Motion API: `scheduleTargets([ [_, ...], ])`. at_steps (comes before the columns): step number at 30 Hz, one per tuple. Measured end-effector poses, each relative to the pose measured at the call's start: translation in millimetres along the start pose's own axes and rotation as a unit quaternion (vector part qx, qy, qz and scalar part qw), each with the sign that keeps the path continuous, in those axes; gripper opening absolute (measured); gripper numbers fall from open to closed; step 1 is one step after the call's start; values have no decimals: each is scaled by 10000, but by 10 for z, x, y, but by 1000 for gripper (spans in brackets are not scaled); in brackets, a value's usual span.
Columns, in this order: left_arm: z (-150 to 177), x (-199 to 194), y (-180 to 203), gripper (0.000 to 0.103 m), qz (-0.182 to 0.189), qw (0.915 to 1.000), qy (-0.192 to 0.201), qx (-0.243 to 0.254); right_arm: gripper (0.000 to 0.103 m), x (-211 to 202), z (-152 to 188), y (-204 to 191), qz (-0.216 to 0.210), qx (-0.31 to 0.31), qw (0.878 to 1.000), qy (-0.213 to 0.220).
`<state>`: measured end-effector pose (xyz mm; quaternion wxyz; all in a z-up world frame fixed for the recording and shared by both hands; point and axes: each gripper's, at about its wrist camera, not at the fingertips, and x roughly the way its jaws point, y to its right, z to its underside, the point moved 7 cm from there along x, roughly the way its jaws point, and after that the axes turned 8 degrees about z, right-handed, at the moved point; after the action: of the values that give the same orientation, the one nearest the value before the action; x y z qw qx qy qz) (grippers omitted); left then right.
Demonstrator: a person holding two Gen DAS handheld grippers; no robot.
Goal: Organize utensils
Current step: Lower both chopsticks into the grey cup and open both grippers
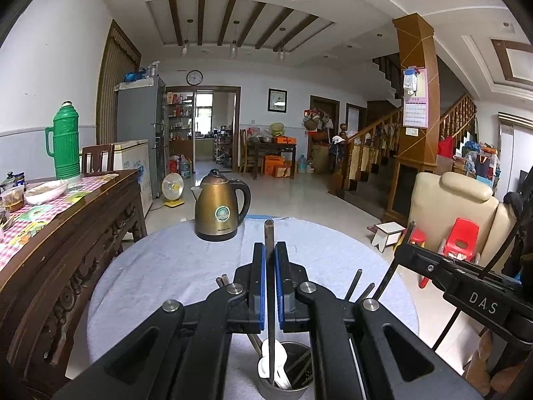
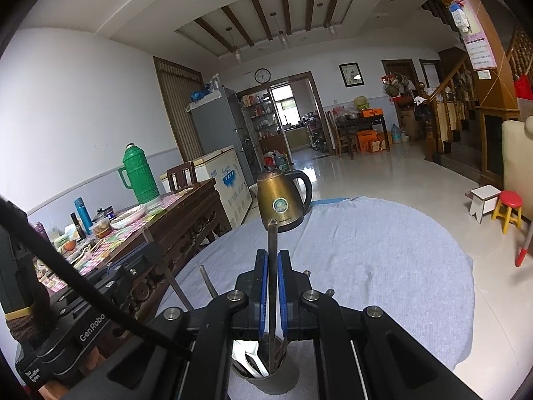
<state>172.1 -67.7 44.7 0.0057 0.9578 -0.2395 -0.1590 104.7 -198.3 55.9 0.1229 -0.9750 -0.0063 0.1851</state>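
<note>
Left wrist view: left gripper (image 1: 270, 250) clamped on a dark chopstick (image 1: 269, 233), its lower end inside the metal cup (image 1: 283, 388) at the table's (image 1: 166, 266) near edge; white spoon (image 1: 268, 361) in the cup.

Right wrist view: right gripper (image 2: 272, 256) clamped on another chopstick (image 2: 272, 233) standing in the same cup (image 2: 266, 383). Kettle (image 2: 283, 196) at the far edge.

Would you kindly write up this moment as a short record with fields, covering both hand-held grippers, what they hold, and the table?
left hand-held gripper: shut on a dark chopstick
right hand-held gripper: shut on a second dark chopstick
chopstick ends: lower ends reach down into the metal cup
cup contents: white spoons and more chopsticks
table: round, covered by a pale blue cloth
also on table: brass-coloured kettle, at the far edge
side table: green flask, dishes
</note>
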Motion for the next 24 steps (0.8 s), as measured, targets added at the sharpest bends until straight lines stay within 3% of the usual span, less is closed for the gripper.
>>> scheduleTargets([
  [24,100,11,-58,6,-74,9993,-307,-200,7,98,214,-33,-88,48,9992,-391],
])
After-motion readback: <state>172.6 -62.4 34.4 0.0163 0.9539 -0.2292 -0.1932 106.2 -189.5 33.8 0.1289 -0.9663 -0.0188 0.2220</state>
